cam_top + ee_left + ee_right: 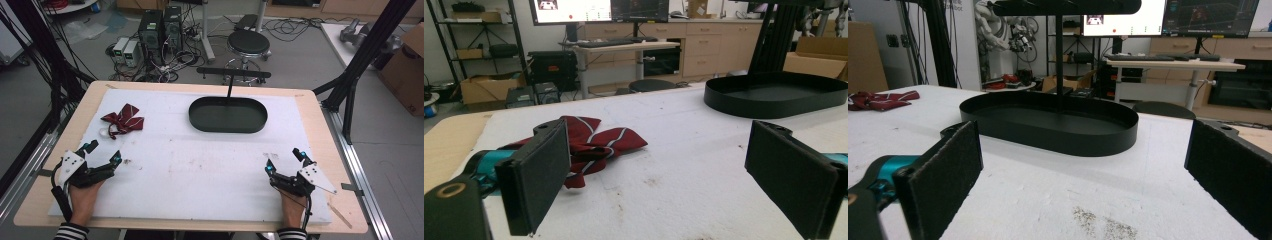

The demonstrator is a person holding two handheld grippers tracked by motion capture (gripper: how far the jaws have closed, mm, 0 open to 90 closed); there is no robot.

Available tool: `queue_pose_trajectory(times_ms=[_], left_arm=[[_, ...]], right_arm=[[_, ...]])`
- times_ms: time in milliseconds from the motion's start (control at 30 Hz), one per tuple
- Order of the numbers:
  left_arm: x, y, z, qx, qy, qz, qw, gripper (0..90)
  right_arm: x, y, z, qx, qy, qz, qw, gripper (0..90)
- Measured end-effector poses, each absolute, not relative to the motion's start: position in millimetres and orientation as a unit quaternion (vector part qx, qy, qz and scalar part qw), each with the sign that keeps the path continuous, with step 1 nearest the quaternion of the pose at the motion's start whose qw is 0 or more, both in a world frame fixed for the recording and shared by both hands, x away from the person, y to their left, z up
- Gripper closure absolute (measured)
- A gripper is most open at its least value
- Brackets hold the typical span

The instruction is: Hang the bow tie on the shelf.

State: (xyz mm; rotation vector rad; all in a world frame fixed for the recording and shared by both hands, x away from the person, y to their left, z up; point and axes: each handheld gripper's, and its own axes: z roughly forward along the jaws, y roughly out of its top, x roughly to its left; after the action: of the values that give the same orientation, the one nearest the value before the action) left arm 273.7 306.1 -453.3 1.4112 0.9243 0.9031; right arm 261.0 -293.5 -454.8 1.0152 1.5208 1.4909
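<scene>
Bow tie (123,119), dark red with thin pale stripes, lies crumpled on the white mat (200,170) at about ten o'clock from the desk's middle. Its long axis runs from eight o'clock to two o'clock in the high view, one wing toward the far edge and the other toward the near left corner. In the left gripper view the bow tie (596,145) sits just beyond the left jaw, its wing tip pointing right.

Black oval tray (228,115) rests at twelve o'clock, long axis running nine to three, with a thin upright post and a crossbar (234,73) rising from its far rim. The right gripper view looks at the tray (1058,127) straight ahead.

Left tool (103,156) rests at eight o'clock, jaws spread wide and holding nothing, aimed toward two o'clock. Right tool (285,160) rests at four o'clock, jaws likewise wide and empty, aimed toward eleven o'clock. Each is gripped by a hand in a striped sleeve (70,232). The desk (310,107) shows as a bare wooden border around the mat.
</scene>
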Motion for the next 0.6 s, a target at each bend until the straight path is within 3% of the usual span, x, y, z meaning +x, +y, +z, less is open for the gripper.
queue_pose_trajectory(times_ms=[600], left_arm=[[273.1,306.6,-453.4,0.598,0.398,0.388,0.577,11.3]], right_arm=[[260.6,-294.5,-455.0,0.402,0.591,0.587,0.381,1.0]])
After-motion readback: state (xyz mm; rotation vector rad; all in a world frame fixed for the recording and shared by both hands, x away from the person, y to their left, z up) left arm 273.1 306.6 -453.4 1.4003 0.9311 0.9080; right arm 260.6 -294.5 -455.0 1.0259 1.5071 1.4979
